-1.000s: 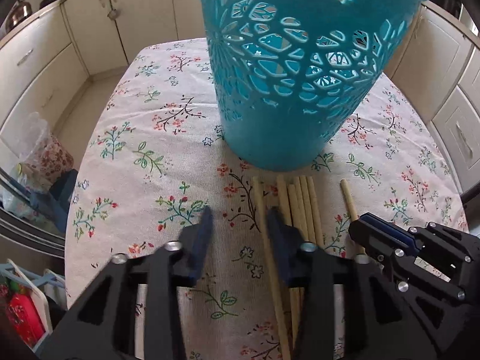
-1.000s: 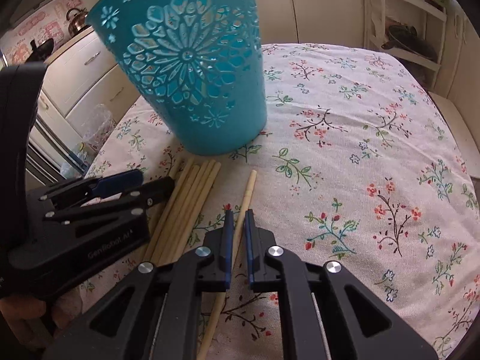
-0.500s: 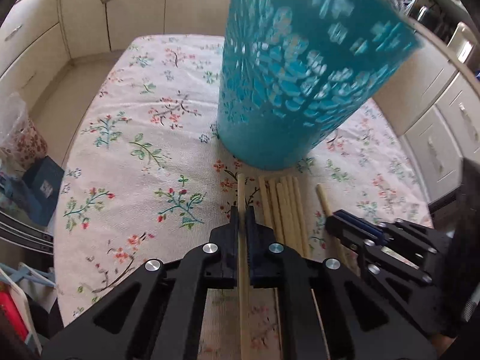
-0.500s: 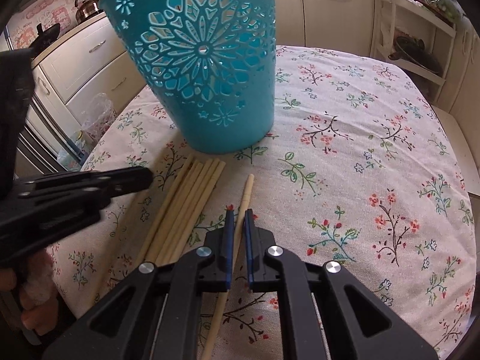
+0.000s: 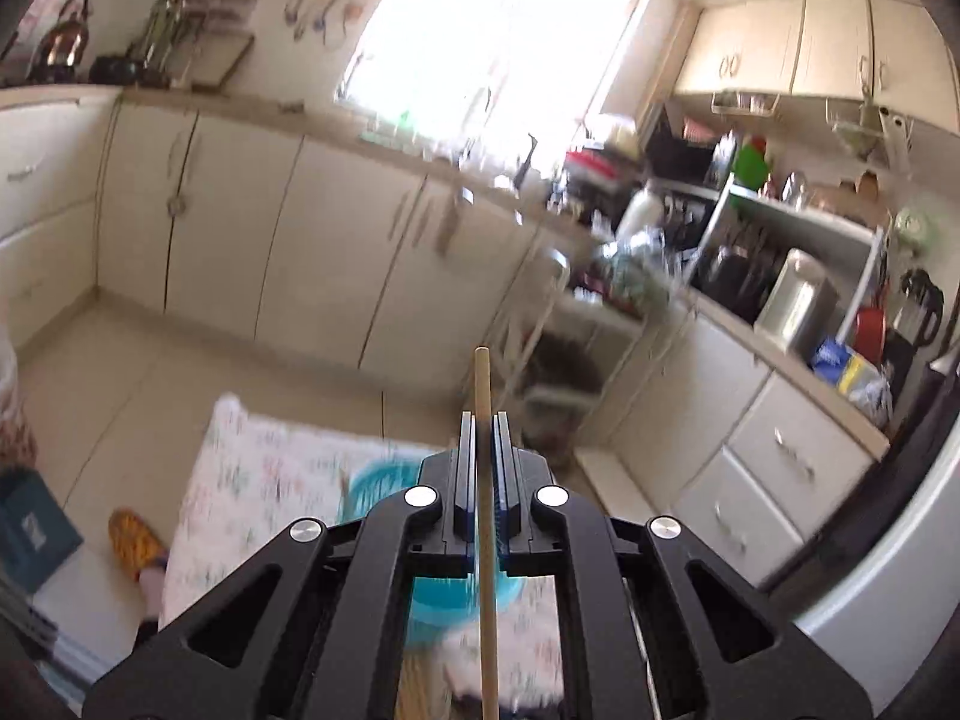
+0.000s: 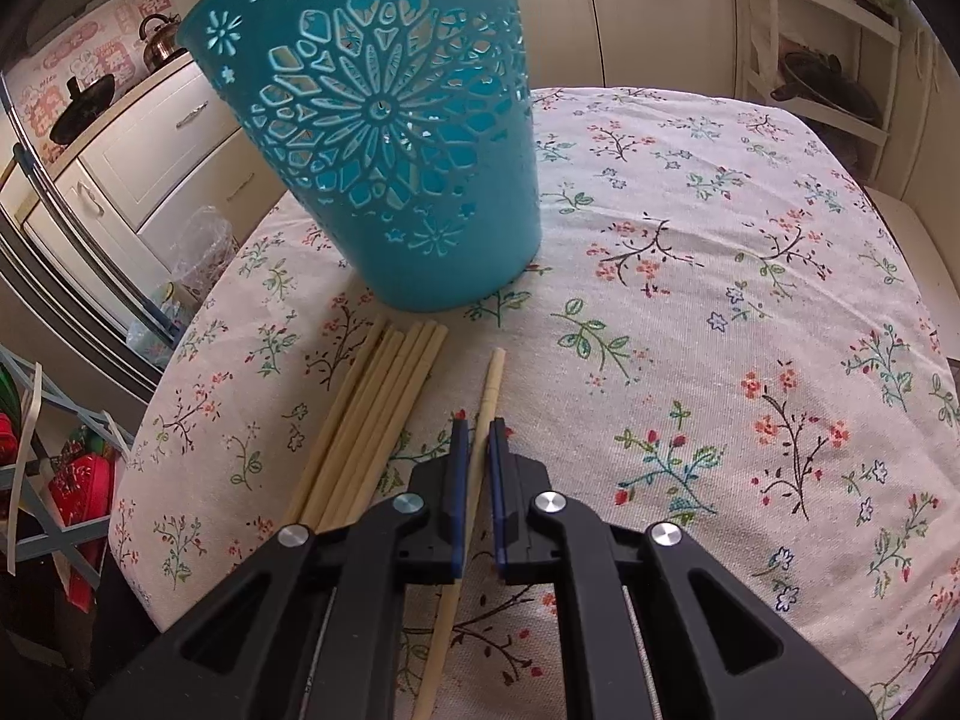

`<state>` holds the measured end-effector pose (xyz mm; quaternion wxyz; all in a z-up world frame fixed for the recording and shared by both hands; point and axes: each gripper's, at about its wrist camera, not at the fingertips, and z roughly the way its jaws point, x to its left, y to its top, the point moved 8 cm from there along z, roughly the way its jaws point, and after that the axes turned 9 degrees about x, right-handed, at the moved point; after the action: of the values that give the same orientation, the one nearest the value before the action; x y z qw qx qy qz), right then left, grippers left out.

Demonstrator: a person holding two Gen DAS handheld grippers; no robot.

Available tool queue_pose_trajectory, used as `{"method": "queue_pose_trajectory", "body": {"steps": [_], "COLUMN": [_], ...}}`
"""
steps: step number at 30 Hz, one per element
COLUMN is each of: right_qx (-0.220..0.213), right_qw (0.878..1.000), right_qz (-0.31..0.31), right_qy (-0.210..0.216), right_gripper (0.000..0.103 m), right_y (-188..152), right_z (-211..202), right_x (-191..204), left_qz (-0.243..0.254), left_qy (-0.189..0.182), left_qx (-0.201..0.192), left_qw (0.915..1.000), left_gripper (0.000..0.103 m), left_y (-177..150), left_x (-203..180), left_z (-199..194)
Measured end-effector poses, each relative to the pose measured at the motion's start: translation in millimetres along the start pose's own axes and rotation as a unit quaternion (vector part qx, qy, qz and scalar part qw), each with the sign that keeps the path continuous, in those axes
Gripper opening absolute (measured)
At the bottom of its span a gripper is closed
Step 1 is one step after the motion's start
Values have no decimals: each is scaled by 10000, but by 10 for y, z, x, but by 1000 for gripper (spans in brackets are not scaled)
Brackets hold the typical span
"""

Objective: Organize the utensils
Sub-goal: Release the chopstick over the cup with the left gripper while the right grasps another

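My left gripper point(image 5: 482, 420) is shut on a wooden chopstick point(image 5: 482, 378) and holds it high above the table, its tip pointing toward the kitchen cabinets. The teal cut-out holder point(image 5: 375, 489) shows blurred far below it. In the right wrist view the same teal holder point(image 6: 384, 138) stands on the floral tablecloth point(image 6: 720, 300). My right gripper point(image 6: 475, 423) is shut on a single chopstick point(image 6: 491, 378) that lies on the cloth. A bundle of several chopsticks point(image 6: 378, 414) lies just left of it, in front of the holder.
The table's left edge drops off toward a fridge point(image 6: 54, 252) and a plastic bag point(image 6: 201, 252). A white shelf rack point(image 6: 822, 60) stands beyond the table's far right. Cream cabinets point(image 5: 300, 240) and a cluttered counter point(image 5: 780, 276) surround the table.
My left gripper closed on a chopstick and lifted it high off the table, tilting up toward the room. My right gripper stays shut on its chopstick on the cloth.
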<state>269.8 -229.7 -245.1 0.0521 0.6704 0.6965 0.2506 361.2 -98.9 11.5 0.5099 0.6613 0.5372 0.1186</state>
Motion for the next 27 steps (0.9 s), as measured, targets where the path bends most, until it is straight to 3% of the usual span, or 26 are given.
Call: {"method": "queue_pose_trajectory", "body": {"steps": [3,7,14,21,25,27], "right_qx": [-1,-13,-28,-40,-11,56], "right_qw": [9999,9998,10000,9994,9998,9999], "right_qz": [57,113,-49,-268,-165,58], "right_qy": [85,163,-1,-193,-85,129], "right_gripper": [8,7,7,7,6,6], "right_y": [10,18,11,17,10,-1], "right_z": [-3,-4,-5,13,-3,-28], "right_x": [-23,-48,-23,36,-2,-50], "left_qz": [-11,-22,203,692,556,366], "left_qy": [342,775,1261,1425,1478,1473], "left_qx": [-485,-806,-557,-52,-128,-250], "left_qw": [9982,9937,9902,9874,9874,9881], "left_gripper": [5,5,5,8,45,52], "left_y": [275,377,149,-259,-342,-414], "left_x": [20,104,245,231,305,397], "left_z": [178,424,902,888,600,342]}}
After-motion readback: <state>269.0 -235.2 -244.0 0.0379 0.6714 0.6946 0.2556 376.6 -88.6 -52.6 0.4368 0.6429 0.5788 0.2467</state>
